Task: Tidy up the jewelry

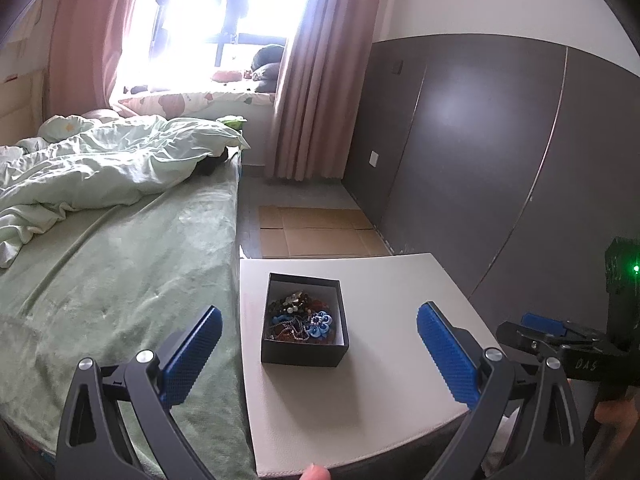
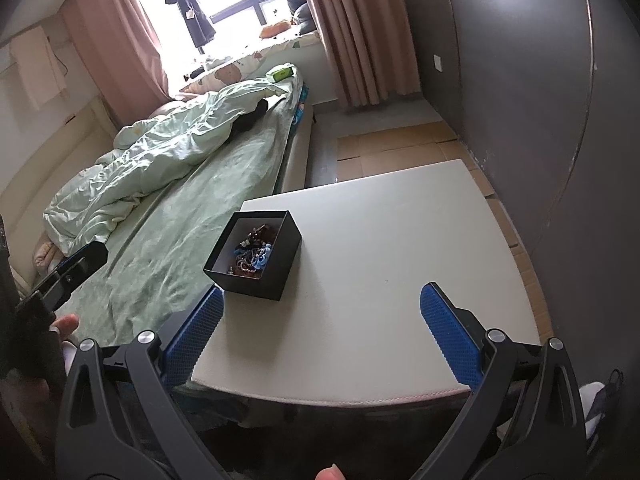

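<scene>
Left tongs (image 1: 318, 344) and right tongs (image 2: 322, 328) spread wide, empty, hovering short of the black box (image 1: 304, 320) on the white surface (image 1: 400, 360) — jewelry (image 1: 300, 318) heaped tangled inside. Either gathered already or awaiting sorting — cannot tell which.

Jewelry (image 1: 301, 318) in box (image 1: 304, 350) on table (image 1: 384, 392), bed (image 1: 120, 264) left

Green bed (image 1: 120, 264), rumpled duvet (image 1: 100, 160), pink curtains (image 1: 316, 80) (window bright)
</scene>
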`<act>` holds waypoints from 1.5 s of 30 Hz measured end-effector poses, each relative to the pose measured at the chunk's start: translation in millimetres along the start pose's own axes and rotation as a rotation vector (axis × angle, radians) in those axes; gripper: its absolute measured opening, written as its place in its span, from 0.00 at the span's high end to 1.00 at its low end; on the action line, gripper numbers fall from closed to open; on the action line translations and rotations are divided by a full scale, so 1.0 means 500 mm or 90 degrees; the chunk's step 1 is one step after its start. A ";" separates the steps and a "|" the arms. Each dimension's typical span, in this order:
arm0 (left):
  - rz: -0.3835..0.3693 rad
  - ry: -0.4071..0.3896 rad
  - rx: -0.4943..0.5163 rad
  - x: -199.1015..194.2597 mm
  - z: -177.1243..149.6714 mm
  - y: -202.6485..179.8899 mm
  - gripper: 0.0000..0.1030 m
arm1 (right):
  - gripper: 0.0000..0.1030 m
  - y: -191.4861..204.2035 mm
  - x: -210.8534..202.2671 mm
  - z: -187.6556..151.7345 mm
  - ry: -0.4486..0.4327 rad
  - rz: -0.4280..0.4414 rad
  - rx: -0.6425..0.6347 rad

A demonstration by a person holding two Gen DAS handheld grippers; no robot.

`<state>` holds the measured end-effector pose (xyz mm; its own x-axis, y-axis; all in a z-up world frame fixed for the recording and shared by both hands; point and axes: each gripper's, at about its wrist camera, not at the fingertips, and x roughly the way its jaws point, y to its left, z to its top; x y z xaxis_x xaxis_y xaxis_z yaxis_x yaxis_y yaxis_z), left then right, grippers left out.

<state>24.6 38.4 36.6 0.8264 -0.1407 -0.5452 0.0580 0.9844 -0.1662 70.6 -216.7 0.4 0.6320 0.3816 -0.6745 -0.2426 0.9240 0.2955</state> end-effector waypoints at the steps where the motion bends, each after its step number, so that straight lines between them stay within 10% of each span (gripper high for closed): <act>1: 0.000 0.000 0.000 -0.001 0.000 0.000 0.08 | 0.05 0.001 0.000 0.000 0.000 0.001 0.001; 45: 0.006 -0.012 0.022 -0.019 -0.007 -0.013 0.08 | 0.05 -0.009 -0.025 -0.010 -0.019 -0.010 0.009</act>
<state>14.2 32.8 39.9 0.8370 -0.1294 -0.5317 0.0684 0.9888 -0.1329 60.2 -225.3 4.0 0.6571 0.3655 -0.6592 -0.2221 0.9296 0.2941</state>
